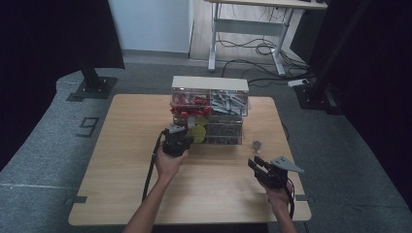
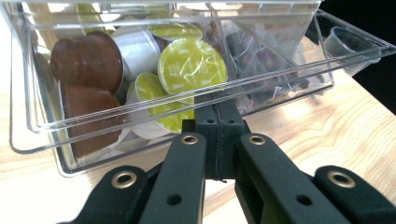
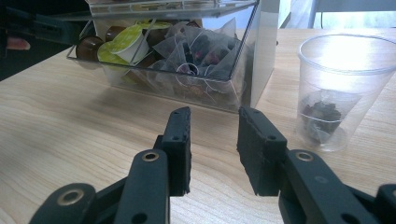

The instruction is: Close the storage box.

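A clear drawer unit (image 1: pixel 210 83) stands at the far middle of the wooden table (image 1: pixel 121 170). Its lower drawer (image 2: pixel 28 130) is pulled out toward me. It holds brown and green-lidded coffee capsules (image 2: pixel 192 65) on one side and tea bags (image 2: pixel 261 51) on the other. My left gripper (image 2: pixel 217 112) is shut on the drawer's front lip, and in the high view the left gripper (image 1: pixel 182 133) meets the unit's lower left. My right gripper (image 3: pixel 212 126) is open and holds nothing, low over the table near the front right (image 1: pixel 255 162). A clear plastic cup (image 3: pixel 343 88) with one tea bag (image 3: pixel 322 114) stands just right of it.
The upper drawers hold red pieces (image 1: pixel 188 103) and grey pieces (image 1: pixel 228 102). The cup (image 1: pixel 256 144) stands between the unit and my right gripper. Beyond the table are a black stand base (image 1: pixel 92 87) and desk legs with cables (image 1: pixel 248 43) on the floor.
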`<state>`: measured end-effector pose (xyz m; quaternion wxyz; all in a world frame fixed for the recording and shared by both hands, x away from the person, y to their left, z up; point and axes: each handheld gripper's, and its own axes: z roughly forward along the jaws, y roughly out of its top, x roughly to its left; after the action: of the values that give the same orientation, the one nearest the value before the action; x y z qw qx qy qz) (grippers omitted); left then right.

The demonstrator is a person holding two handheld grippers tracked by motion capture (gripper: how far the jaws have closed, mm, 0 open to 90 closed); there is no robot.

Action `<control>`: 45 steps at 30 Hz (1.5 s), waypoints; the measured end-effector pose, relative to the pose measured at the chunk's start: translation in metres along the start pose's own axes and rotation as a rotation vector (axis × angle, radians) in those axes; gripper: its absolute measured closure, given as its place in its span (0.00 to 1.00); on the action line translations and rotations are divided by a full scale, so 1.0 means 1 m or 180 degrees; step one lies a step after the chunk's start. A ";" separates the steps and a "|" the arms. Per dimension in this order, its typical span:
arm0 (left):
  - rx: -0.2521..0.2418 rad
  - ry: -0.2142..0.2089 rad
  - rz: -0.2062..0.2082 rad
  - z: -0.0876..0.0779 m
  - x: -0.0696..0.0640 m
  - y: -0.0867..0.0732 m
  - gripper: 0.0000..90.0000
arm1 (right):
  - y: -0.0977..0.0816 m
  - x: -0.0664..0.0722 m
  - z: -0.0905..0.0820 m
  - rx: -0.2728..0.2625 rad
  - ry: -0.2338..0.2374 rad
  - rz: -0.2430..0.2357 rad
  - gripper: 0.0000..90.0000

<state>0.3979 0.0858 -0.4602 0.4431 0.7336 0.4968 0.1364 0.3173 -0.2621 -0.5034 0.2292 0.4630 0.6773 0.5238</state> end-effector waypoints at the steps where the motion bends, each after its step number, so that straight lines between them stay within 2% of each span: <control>1: 0.0008 -0.0002 -0.0002 0.001 0.000 -0.001 1.00 | 0.000 0.000 0.000 -0.0001 -0.0001 0.0002 0.71; 27: 0.0206 -0.0045 -0.0106 0.018 0.009 -0.023 1.00 | -0.003 -0.001 0.001 0.0051 -0.0029 0.0008 0.69; 31: 0.0195 -0.0080 -0.0168 0.020 0.012 -0.025 1.00 | -0.004 -0.001 0.001 0.0042 -0.0032 0.0007 0.69; 39: 0.0170 -0.0049 -0.0096 0.018 0.009 -0.027 0.99 | -0.004 -0.002 0.002 0.0053 -0.0033 0.0014 0.69; 45: 0.0149 -0.0025 0.0003 0.018 0.012 -0.034 0.90 | -0.006 -0.001 0.003 0.0075 -0.0059 -0.0006 0.66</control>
<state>0.3940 0.0906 -0.5000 0.4277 0.7445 0.4978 0.1220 0.3182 -0.2620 -0.5097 0.2304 0.4699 0.6817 0.5113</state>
